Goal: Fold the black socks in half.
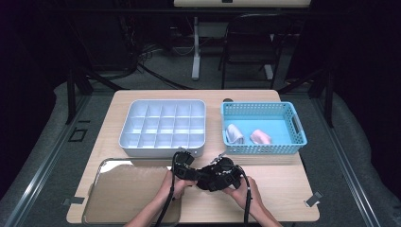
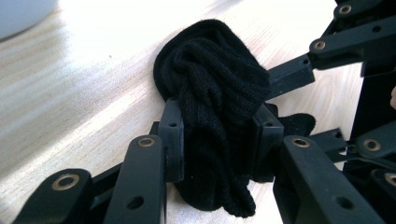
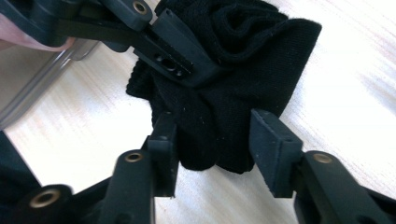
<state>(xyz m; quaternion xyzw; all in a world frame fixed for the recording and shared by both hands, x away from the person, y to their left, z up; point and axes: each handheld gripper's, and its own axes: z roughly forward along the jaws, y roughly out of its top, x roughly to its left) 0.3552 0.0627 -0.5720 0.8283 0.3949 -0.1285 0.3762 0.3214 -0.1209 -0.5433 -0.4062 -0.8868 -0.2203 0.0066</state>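
Tools meet over a black sock (image 2: pixel 212 107) at the near middle of the tabletop (image 1: pixel 283 189): the left tool (image 2: pixel 218 135) clamps the bunched knit between its pads, while the right tool (image 3: pixel 219 140) straddles the sock's other end, its right pad apart from the cloth. Beyond stand a grey tray (image 1: pixel 163 147) and blue basket (image 1: pixel 265 150).

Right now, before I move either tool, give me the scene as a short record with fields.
work item: black knitted sock, bunched on the wooden table
left tool: pads pressing the sock on both sides
right tool: jaws around the sock's lower end, right pad apart from it
blue basket: holds two rolled light socks
white divided tray: compartments look empty
clear lid: front left of table
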